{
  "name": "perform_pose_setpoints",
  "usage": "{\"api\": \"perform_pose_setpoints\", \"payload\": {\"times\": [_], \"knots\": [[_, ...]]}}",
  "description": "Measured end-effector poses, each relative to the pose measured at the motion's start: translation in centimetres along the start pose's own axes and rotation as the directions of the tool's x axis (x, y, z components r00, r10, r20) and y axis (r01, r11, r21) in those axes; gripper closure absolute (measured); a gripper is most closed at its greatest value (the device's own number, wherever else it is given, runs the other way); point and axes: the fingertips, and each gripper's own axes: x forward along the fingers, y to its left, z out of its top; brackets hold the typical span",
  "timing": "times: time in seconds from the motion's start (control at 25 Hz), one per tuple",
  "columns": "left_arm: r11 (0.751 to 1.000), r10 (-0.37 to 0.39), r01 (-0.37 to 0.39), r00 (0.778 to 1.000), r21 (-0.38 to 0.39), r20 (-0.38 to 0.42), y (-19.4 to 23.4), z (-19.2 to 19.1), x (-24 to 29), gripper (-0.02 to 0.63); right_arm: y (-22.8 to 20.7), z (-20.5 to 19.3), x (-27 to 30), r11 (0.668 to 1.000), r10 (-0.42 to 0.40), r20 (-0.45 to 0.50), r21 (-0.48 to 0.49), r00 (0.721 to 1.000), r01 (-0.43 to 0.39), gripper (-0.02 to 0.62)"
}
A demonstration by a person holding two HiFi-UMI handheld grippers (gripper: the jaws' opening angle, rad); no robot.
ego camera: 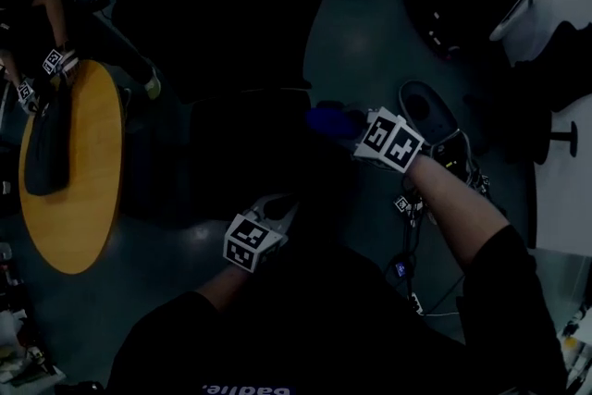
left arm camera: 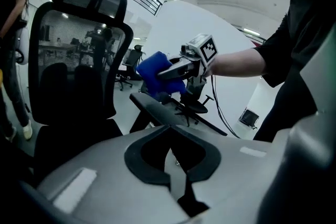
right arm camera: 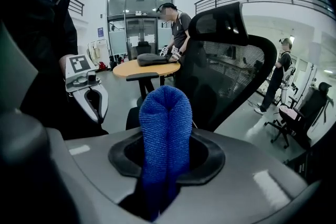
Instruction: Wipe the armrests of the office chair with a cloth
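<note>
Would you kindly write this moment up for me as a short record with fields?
right gripper: shut on the blue cloth, which stands up between its jaws
left gripper: shut, nothing between its jaws
cloth position: over the armrest on the right gripper's side; contact cannot be told
office chair: black, mesh back, headrest
background: round wooden table with a person standing at it
</note>
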Motion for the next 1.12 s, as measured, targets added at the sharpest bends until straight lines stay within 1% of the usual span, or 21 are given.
{"api": "perform_pose_setpoints", "payload": {"times": [0.12, 0.24, 0.36, 0.52, 0.72, 0.92, 1.0, 1.12], "knots": [[1.000, -0.030, 0.030, 0.999, 0.001, -0.031, -2.4, -0.7, 2.0, 0.589, -1.3, -1.6, -0.6, 1.000, 0.000, -0.010, -0.008, 1.000, 0.000, 0.465], [0.999, -0.044, 0.043, 0.998, -0.008, -0.048, -3.9, -1.3, 3.8, 0.589, -2.8, -3.0, -0.6, 1.000, 0.001, -0.032, -0.020, 0.999, -0.001, 0.465], [0.998, -0.043, 0.041, 0.997, -0.043, -0.062, -4.2, -2.3, 5.3, 0.589, -4.5, -3.8, -0.3, 0.999, -0.011, -0.063, -0.038, 0.998, 0.008, 0.465], [0.997, -0.035, 0.030, 0.997, -0.069, -0.069, -4.2, -3.2, 6.7, 0.589, -6.5, -3.9, 0.9, 0.995, -0.026, -0.125, -0.097, 0.992, 0.014, 0.465], [0.995, -0.038, 0.033, 0.998, -0.091, -0.057, -4.3, -3.7, 7.9, 0.589, -8.0, -3.3, 3.6, 0.984, -0.015, -0.217, -0.174, 0.976, -0.024, 0.465], [0.993, -0.039, 0.033, 0.998, -0.117, -0.048, -4.1, -4.4, 8.5, 0.589, -8.6, -3.2, 7.0, 0.967, 0.005, -0.321, -0.239, 0.947, -0.086, 0.465], [0.991, -0.037, 0.031, 0.998, -0.128, -0.049, -3.9, -4.7, 8.8, 0.589, -8.3, -3.6, 8.2, 0.953, 0.008, -0.379, -0.279, 0.925, -0.122, 0.465], [0.990, -0.029, 0.022, 0.998, -0.141, -0.048, -3.3, -4.9, 9.0, 0.589, -7.3, -4.6, 9.7, 0.920, -0.017, -0.462, -0.355, 0.887, -0.167, 0.465]]}}
